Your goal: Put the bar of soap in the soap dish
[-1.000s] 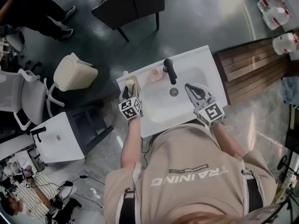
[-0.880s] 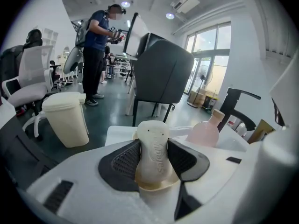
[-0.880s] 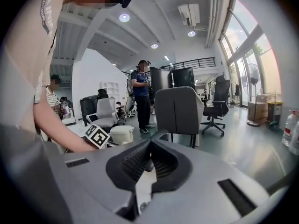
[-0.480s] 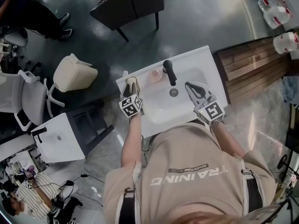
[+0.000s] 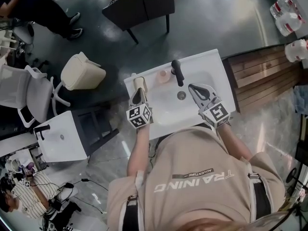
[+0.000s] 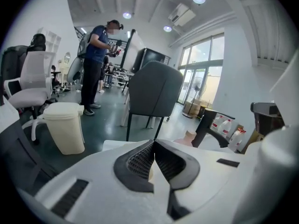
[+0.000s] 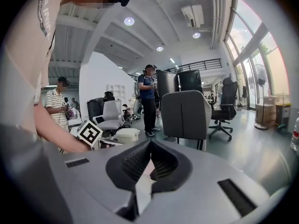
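A cream oblong bar, the soap (image 5: 139, 83) by its look, lies on the back left rim of the white sink (image 5: 211, 66). I cannot tell whether a dish is under it. A pink round piece (image 5: 163, 76) sits beside the black faucet (image 5: 177, 72). My left gripper (image 5: 138, 91) hangs just in front of the cream bar, apart from it. Its jaws are shut with nothing between them, and the pads meet in the left gripper view (image 6: 153, 146). My right gripper (image 5: 192, 87) hovers over the basin's right side, shut and empty (image 7: 150, 146).
A cream bin (image 5: 82, 71) and a dark chair (image 5: 142, 4) stand behind the sink. A second white sink unit (image 5: 60, 138) is at the left, a wooden bench (image 5: 260, 76) at the right. People stand at the far left.
The left gripper's jaws stood open around the cream bar. They have closed, and the gripper has lifted back off the bar, which stays on the rim. The right gripper has hardly moved.
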The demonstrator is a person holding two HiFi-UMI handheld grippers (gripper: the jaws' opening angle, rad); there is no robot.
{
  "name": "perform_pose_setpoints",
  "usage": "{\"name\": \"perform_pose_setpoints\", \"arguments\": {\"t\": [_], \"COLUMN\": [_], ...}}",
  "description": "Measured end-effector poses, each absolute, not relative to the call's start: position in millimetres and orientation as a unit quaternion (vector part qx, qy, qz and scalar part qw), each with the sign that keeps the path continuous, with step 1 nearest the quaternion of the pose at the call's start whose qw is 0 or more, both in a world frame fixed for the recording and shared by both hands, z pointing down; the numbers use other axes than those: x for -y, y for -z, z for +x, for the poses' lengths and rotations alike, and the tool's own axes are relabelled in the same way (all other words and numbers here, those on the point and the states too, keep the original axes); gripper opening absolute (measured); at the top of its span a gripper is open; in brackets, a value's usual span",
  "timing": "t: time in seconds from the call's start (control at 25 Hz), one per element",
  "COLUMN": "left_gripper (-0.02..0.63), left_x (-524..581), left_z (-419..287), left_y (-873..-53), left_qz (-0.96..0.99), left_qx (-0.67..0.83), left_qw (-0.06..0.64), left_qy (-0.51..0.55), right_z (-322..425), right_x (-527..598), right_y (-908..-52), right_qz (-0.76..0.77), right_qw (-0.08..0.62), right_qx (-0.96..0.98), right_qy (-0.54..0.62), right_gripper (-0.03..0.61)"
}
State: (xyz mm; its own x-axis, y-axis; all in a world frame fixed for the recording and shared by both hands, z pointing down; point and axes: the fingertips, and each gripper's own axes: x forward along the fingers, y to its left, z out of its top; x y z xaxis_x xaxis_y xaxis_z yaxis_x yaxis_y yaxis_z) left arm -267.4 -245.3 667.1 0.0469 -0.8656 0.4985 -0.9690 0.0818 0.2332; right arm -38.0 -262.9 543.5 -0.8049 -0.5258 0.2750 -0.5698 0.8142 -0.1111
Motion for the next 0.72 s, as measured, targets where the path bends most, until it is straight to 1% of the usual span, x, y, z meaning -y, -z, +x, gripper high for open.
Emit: {"name": "perform_pose_setpoints", "arguments": {"t": [0.32,0.56,0.72], "left_gripper": [0.011,0.011,0.011], "left_x": [229,223,219], "left_z": [-249,-236,-229], "left_y": [-580,-524,-496], "left_qz": [0.714,0.729,0.736], "left_qx": [0.672,0.670,0.668], "left_qw": [0.175,0.125,0.087], "left_qy": [-0.093,-0.065,-0.066], "right_z": [-42,-49,-56], "right_x": [253,249,252], "right_y": [-531,-510,-484], "right_qz": [0.269,0.257,0.252], "right_qw": [0.112,0.093,0.072], "right_qx": [0.952,0.959,0.963], "right_qy": [-0.094,-0.081,-0.058], "right_gripper": [0.012,0.012,0.012]}}
